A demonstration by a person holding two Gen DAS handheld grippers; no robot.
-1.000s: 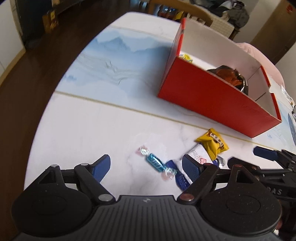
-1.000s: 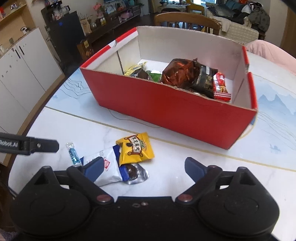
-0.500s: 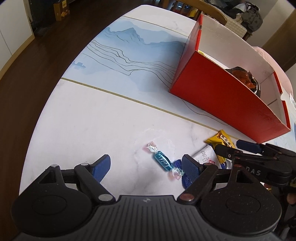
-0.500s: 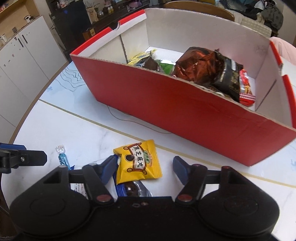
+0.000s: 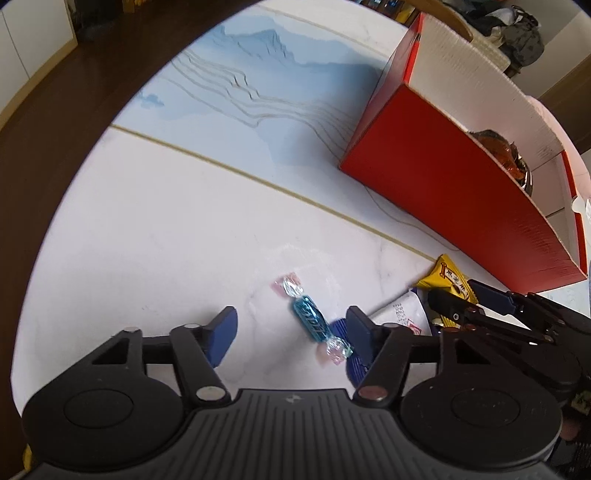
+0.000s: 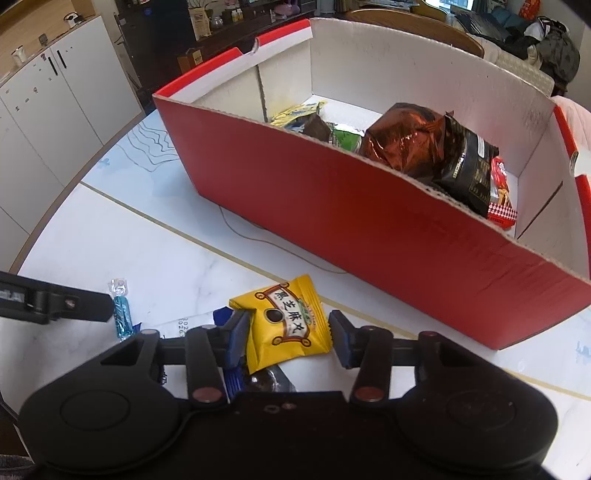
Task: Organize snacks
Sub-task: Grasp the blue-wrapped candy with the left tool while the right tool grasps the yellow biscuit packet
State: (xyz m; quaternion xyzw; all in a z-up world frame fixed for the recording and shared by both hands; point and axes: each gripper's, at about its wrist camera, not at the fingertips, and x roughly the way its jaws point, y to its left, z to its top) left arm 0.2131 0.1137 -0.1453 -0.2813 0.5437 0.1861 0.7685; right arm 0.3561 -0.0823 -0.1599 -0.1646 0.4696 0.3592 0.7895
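A blue wrapped candy (image 5: pixel 311 318) lies on the white table between the fingers of my open left gripper (image 5: pixel 291 328), near its right finger; it also shows in the right wrist view (image 6: pixel 122 314). My right gripper (image 6: pixel 286 332) is open, its fingers on both sides of a yellow snack packet (image 6: pixel 286 328), close to its edges. The packet also shows in the left wrist view (image 5: pixel 448 280). Under it lie a white-and-blue packet (image 5: pixel 404 312) and a dark foil piece (image 6: pixel 267 380). The red box (image 6: pixel 369 221) behind holds several snack bags.
The round table's edge (image 5: pixel 55 206) curves along the left, with dark floor beyond. White cabinets (image 6: pixel 48 99) stand at the left in the right wrist view. A wooden chair (image 6: pixel 417 26) stands behind the box.
My right gripper has moved forward and narrowed around the yellow packet. My left gripper has shifted so the blue candy lies between its fingers.
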